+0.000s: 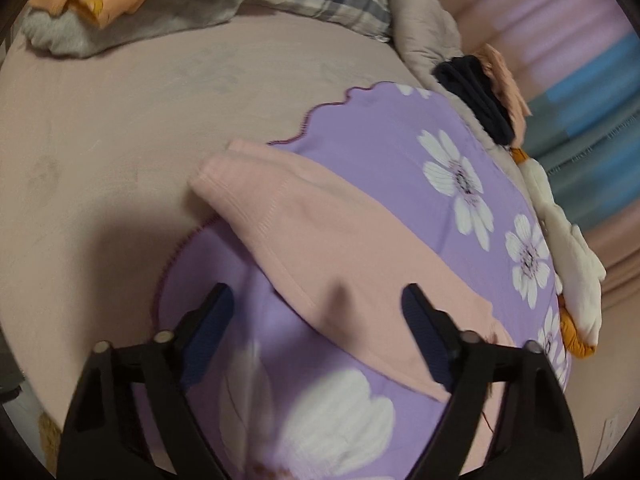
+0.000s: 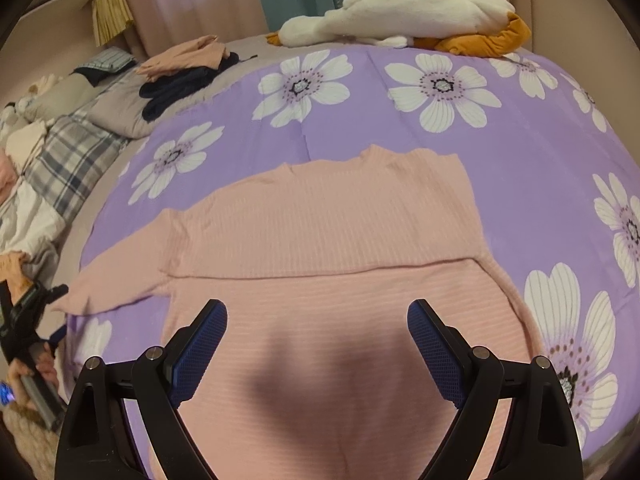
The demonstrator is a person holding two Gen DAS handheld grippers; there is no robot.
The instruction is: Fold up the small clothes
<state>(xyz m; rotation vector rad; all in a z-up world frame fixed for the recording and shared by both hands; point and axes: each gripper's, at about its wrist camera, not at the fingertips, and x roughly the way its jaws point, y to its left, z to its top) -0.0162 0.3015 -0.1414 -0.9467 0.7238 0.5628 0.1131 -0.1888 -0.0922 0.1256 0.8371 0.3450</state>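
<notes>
Pink sweater lies flat on purple floral blanket on the bed, right sleeve folded across the body. Left claw and right claw both wide open, empty, above the sweater.

Lighting dim, warm, indoor, from above. Both views show strong fisheye bending with dark vignetted corners. A soft shadow lies on the pink sweater between the right tongs. Left view is motion-blurred, worst on the curtains and near flower print.
</notes>
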